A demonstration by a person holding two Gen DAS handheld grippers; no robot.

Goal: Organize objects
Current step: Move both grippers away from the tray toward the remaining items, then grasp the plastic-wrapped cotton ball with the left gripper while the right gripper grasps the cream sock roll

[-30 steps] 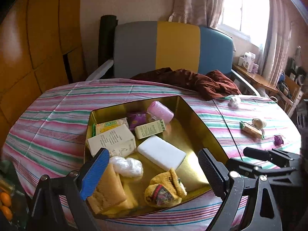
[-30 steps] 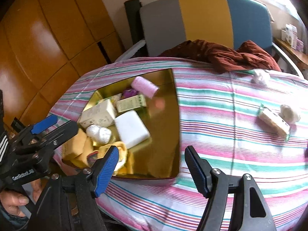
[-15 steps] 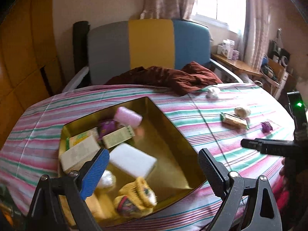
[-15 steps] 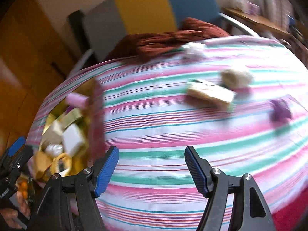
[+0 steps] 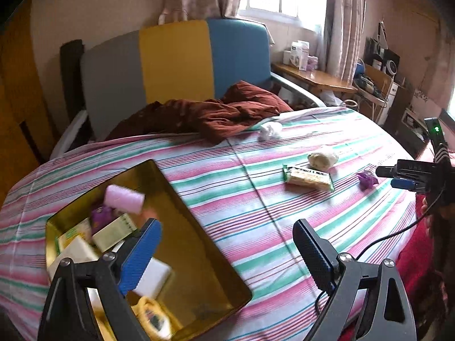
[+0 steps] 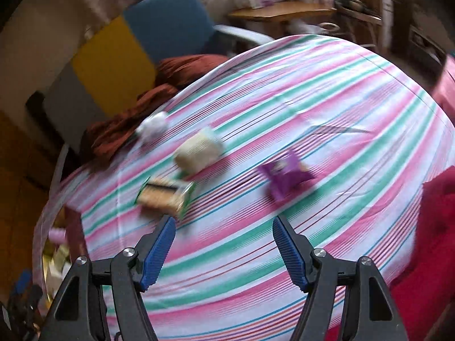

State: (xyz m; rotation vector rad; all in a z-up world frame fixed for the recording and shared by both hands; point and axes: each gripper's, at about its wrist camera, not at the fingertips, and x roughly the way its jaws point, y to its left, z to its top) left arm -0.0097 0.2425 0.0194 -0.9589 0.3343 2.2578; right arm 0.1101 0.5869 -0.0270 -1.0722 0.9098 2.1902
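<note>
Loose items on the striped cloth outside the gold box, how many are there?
4: a white wad near the brown cloth, a cream bundle, a green-edged biscuit pack beside it, a purple packet rightmost. Others may be out of view.

Left claw [image 5: 227, 248] and right claw [image 6: 224, 251] both gape wide (nothing between the fingers).

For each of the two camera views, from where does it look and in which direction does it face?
Left wrist: sits on the left gripper, over the gold tray, facing the striped chair; its open fingers and the right gripper show.
Right wrist: sits on the right gripper, facing the table's loose items; its open fingers show.
Shared: cracker pack, purple packet.
</note>
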